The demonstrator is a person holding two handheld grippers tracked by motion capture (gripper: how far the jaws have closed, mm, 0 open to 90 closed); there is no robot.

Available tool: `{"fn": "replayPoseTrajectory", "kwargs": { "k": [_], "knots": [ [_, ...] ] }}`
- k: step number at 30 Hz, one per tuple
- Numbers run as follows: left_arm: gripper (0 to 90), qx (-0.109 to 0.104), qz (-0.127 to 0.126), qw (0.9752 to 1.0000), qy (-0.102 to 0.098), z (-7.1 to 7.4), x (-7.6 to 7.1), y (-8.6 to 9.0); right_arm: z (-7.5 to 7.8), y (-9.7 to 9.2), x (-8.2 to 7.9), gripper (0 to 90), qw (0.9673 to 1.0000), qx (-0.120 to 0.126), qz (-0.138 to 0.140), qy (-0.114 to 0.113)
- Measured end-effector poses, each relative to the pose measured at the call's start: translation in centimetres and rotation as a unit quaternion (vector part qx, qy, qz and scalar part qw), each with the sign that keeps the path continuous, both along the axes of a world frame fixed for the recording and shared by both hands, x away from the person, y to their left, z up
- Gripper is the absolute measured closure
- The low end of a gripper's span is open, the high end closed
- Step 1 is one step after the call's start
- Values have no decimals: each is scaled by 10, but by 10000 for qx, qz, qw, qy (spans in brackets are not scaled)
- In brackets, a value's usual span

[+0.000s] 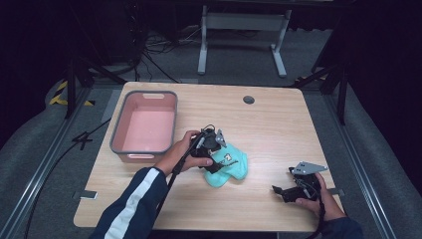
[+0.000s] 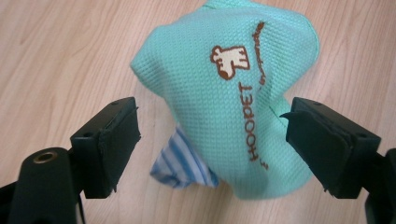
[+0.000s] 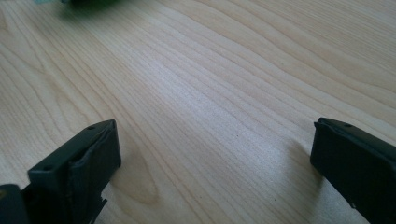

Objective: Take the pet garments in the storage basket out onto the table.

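A: From the high view, where does the work stand?

B: The left gripper hangs over the mint-green cloth item, which lies on the wooden table near its middle. The pink bin sits toward ten o'clock from the cloth, well apart, with nothing visible inside. The right gripper rests low at about four o'clock of the cloth, away from it.

A: And the left gripper view?

B: Its jaws stand wide, one on each side of the cloth item, not yet pressing it. A blue-striped piece of fabric peeks out from under the cloth at seven o'clock. The printed logo faces up.

A: The right gripper view?

B: Jaws spread apart over bare tabletop, holding nothing; a sliver of green shows at eleven o'clock.

A: So how far along?

B: Early, I'd judge. The reach is made, but the grasp isn't closed. If the bin is the goal, pinching, lifting and carrying over all remain.
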State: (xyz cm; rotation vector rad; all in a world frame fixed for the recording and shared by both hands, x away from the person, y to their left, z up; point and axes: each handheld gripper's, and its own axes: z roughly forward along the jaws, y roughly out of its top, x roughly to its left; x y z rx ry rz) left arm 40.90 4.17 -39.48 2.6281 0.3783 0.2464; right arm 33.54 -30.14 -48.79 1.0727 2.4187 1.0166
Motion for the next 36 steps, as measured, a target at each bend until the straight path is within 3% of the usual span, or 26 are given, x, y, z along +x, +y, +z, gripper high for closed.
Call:
{"fn": "replayPoseTrajectory", "kwargs": {
  "k": [9, 23, 36],
  "knots": [
    [182, -48, -36, 9999, -115, 11, -15, 17, 0, 0, 0, 19, 10000, -1, 2, -1],
    [178, 90, -259, 9994, -222, 13, -38, 39, 0, 0, 0, 19, 10000, -1, 3, -1],
    [187, 315, -181, 9991, -197, -4, -58, 75, 0, 0, 0, 19, 10000, -2, 5, 0]
  ]
}}
